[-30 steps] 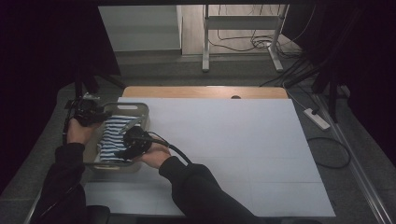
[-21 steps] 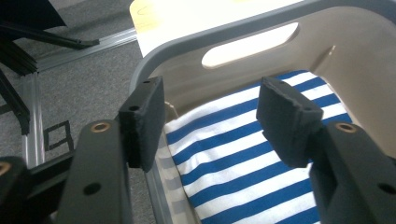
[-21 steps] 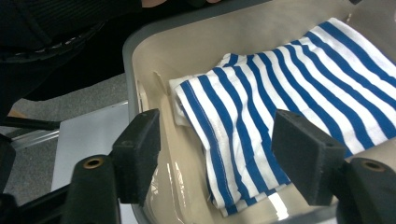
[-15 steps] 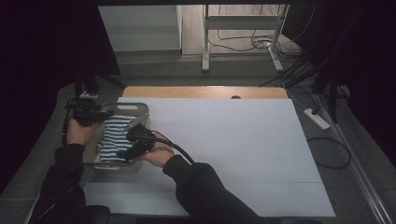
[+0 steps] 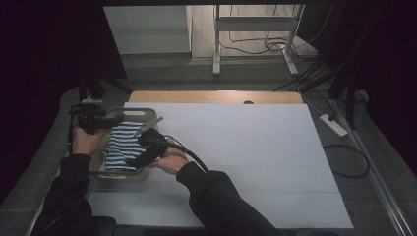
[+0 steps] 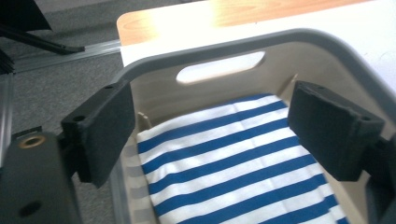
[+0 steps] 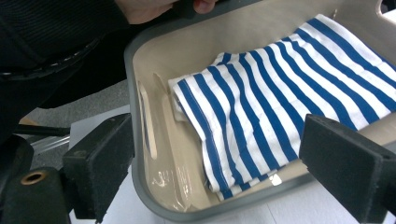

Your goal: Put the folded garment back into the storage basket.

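Covering most of the wooden bench is a large white sheet, and at its near left corner stands a beige plastic basket with a grey rim and handle slots. Inside lies a folded blue-and-white striped cloth, taking up most of the basket floor. It looks soft, light and limp, likely to sag and unfold if lifted by one edge; pinching a folded corner or the thick fold near the basket wall seems the safest hold. The left gripper hangs over the basket's far end, fingers spread wide, holding nothing. The right gripper straddles the near rim, fingers likewise wide apart and empty.
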The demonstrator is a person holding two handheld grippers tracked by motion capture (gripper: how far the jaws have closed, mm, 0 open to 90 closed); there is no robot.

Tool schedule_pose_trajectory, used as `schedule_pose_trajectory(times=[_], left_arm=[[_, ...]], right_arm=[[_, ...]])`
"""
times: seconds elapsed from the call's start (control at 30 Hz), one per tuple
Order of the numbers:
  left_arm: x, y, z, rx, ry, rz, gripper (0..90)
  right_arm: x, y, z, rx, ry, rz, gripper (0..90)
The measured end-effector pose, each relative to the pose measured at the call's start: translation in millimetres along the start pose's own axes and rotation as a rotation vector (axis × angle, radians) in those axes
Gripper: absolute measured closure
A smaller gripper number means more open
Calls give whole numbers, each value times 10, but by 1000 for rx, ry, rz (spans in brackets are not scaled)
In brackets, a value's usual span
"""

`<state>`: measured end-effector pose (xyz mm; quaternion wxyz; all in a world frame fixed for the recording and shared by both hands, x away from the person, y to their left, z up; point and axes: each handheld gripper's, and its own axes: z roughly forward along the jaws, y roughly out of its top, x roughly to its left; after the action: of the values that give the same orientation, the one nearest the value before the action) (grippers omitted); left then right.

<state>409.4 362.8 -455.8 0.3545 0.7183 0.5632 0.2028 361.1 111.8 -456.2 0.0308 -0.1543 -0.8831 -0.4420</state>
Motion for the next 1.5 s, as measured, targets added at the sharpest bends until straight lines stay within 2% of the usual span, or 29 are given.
schedule_pose_trajectory(times=[0.1, 0.27, 0.47, 0.77, 0.9, 1.0, 1.17, 1.5], left_arm=[[-33, 14, -19, 6, -32, -17, 116], [-120, 20, -57, -3, -41, -10, 61], [-205, 18, -116, -14, -40, 24, 36], [-302, -8, -145, -28, -43, 58, 8], [-339, -28, -142, -36, -47, 71, 0], [-363, -42, -139, -37, -47, 82, 0], [-393, -61, -137, -42, -76, 73, 0], [-522, -99, -136, -33, -91, 104, 0]], right_arm=[[-14, -5, -36, 0, 8, 5, 106], [-46, -14, -118, 10, -5, -2, 70], [-98, -48, -222, 3, -29, -8, 33], [-178, -127, -334, 29, -58, 5, 4], [-196, -175, -371, 40, -77, -7, 0], [-214, -220, -406, 36, -86, -9, 0], [-246, -280, -473, 19, -102, -3, 0], [-259, -371, -623, 5, -111, -9, 0]])
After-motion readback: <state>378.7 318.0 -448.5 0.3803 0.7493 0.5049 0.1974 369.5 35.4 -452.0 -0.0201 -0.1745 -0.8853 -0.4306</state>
